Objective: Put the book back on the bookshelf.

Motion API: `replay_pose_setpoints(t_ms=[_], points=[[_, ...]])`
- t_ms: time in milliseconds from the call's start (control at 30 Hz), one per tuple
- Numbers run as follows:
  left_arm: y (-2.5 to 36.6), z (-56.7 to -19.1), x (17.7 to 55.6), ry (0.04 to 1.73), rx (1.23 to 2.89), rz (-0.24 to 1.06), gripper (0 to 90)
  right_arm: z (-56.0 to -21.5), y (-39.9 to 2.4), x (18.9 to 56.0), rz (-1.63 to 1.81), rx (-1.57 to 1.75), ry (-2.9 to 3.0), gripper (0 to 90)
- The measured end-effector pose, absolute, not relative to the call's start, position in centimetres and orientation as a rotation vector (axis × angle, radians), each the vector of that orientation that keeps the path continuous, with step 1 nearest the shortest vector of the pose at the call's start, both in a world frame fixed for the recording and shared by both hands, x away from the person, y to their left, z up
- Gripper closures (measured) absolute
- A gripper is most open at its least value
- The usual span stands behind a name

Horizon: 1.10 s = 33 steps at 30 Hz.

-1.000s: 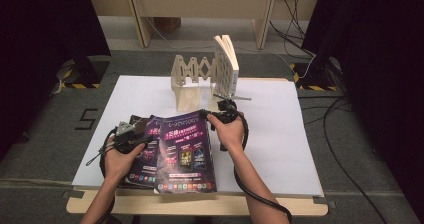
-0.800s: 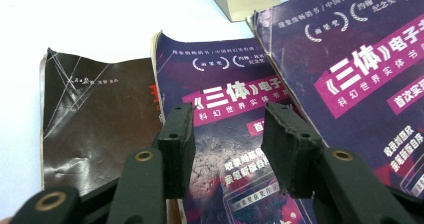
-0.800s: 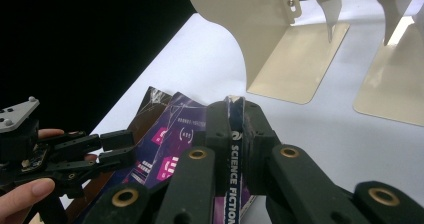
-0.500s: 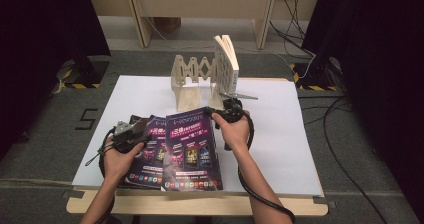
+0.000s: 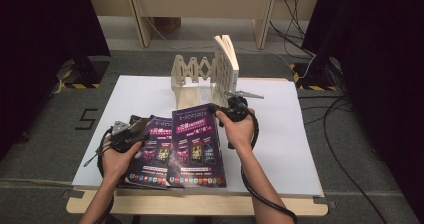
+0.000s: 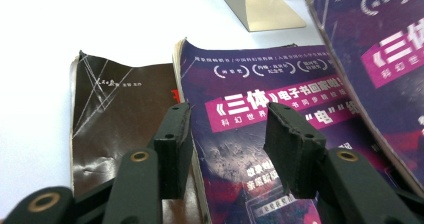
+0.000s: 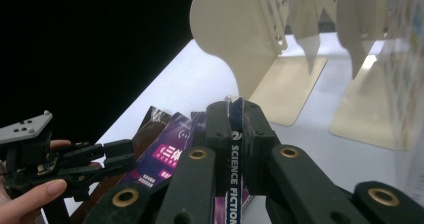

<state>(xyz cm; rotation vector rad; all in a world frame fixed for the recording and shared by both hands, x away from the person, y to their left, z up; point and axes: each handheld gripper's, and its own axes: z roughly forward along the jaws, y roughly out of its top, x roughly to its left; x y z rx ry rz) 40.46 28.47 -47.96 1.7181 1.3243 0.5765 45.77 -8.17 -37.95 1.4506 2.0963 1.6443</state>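
- The top purple book (image 5: pixel 196 141) is clamped at its upper right corner by the right gripper (image 5: pixel 226 111). In the high view its long axis runs from the near table edge toward the rack, leaning a little to the left at the far end.
- That far end is lifted off the pile, so the cover tilts up toward the right gripper while the near end stays low on the books beneath.
- In the right gripper view the two pads (image 7: pixel 218 129) press on the book's spine (image 7: pixel 234 154) from either side. The spine stands on edge between them and carries white lettering on dark blue.
- Its cover is glossy purple, with a pink title band, white lettering and a row of small coloured squares along the near edge.
- The left gripper (image 5: pixel 139 132) rests over the second purple book (image 6: pixel 260 134). Its jaws stand moderately apart and have just been opening. They straddle that book's left edge, and the pads do not pinch it.
- A dark brown book (image 6: pixel 117 124) lies beside and under the second purple one, its corner scuffed and creased.
- All three books sit at the front left of the white table (image 5: pixel 295 134).
- Behind them stands a pale folding rack (image 5: pixel 192 74), with one book (image 5: pixel 226 66) upright at its right end.
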Motion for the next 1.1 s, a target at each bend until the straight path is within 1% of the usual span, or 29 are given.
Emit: replay_pose_setpoints(t_ms=[700,1100], points=[[29.1,-48.3,40.6,1.319,1.655,0.654,48.7,-35.5,-10.0,45.0,1.712,1.379,1.94,85.2],[29.2,-48.4,40.5,1.313,1.636,0.661,47.6,-34.4,-10.5,44.6,1.738,1.331,1.847,85.2]])
